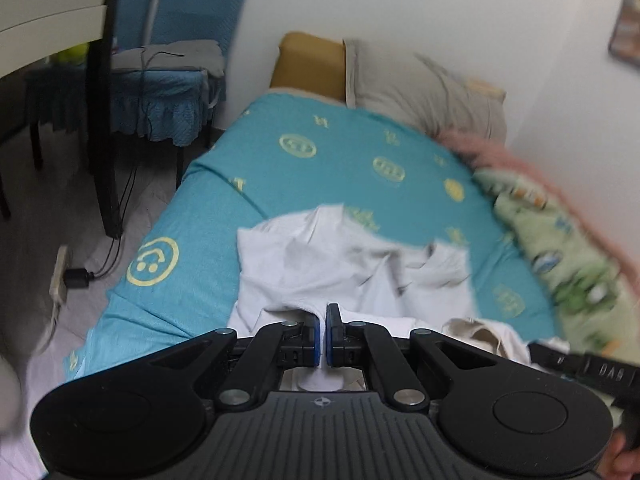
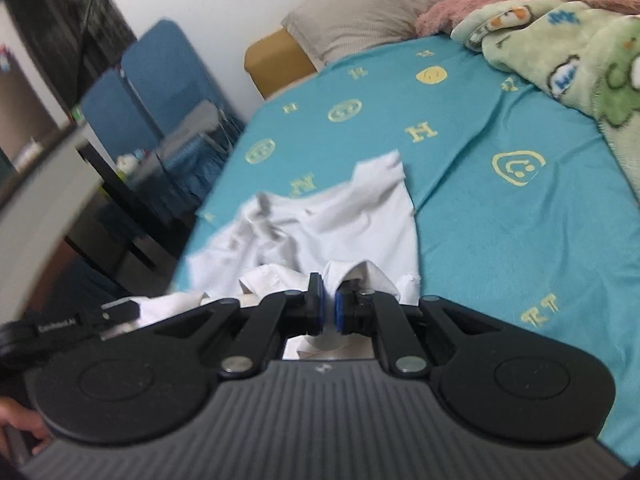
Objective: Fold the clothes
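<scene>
Both hand-held grippers, left (image 1: 323,334) and right (image 2: 328,312), clamped on white garment (image 1: 320,256); keep edge taut, lay flat on bed (image 1: 256,160).

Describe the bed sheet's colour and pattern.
Teal bed sheet printed with pale yellow smiley faces and letters; clearest in the right wrist view.

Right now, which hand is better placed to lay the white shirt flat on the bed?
Neither alone: the left gripper and right gripper each have jaws shut on the white shirt, so both should spread it together.
</scene>
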